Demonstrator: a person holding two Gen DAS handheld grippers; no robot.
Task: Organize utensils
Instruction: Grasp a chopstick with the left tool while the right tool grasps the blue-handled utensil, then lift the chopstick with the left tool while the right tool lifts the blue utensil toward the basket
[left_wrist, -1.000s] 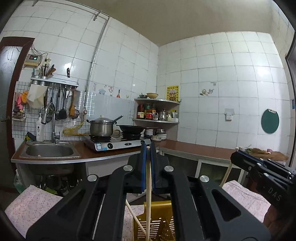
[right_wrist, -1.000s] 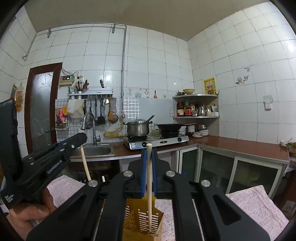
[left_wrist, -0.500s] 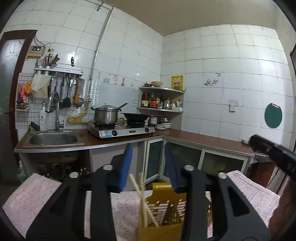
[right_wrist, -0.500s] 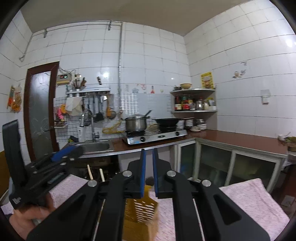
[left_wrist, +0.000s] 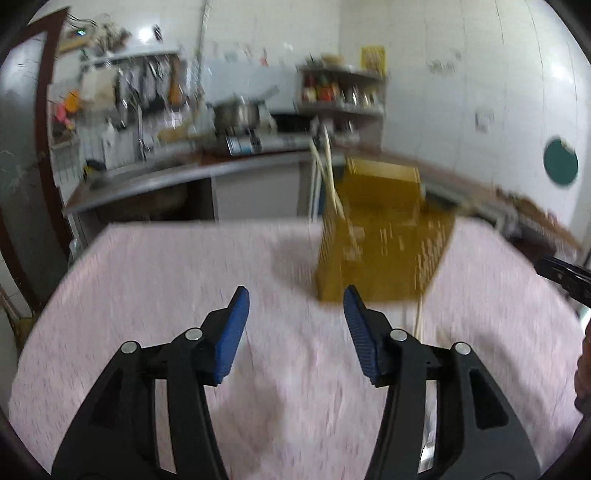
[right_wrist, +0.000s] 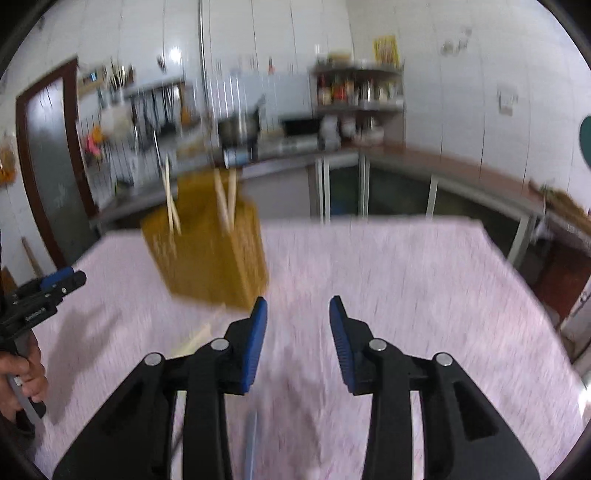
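Left wrist view: left hand-held gripper (left_wrist: 295, 302) has its blue pads spread wide apart, nothing between them, hanging over the pink cloth (left_wrist: 166, 288) on the tabletop.
Right wrist view: right hand-held gripper (right_wrist: 297, 314) is likewise spread apart and empty, pointing across the same cloth.
Holder: yellow slotted utensil holder (left_wrist: 380, 236) stands upright on the cloth, ahead and right of the left gripper; from the right wrist it sits ahead and to the left (right_wrist: 210, 251).
Chopsticks in place: pale chopsticks (right_wrist: 225, 199) stand in the holder, leaning, tips poking above the rim.
Still loose: one pale stick (left_wrist: 418, 317) lies on the cloth just beside the holder's base, near the left gripper's right finger; the right wrist shows pale stick ends (right_wrist: 192, 339) in front of the holder. Whether that's one or two, blur won't let me say.
Something bluish: a thin blurred streak (right_wrist: 251, 443) below the right gripper, can't tell what.
Handling: these sticks look light, stiff and smooth, so likely to roll or swivel in the pads; flat on soft cloth, they could be awkward to get under.
Where to grip: I'd judge near the middle or thicker end, pads square across, so it doesn't pivot on the way up.
Holder itself: looks like light plastic, could tip if knocked.
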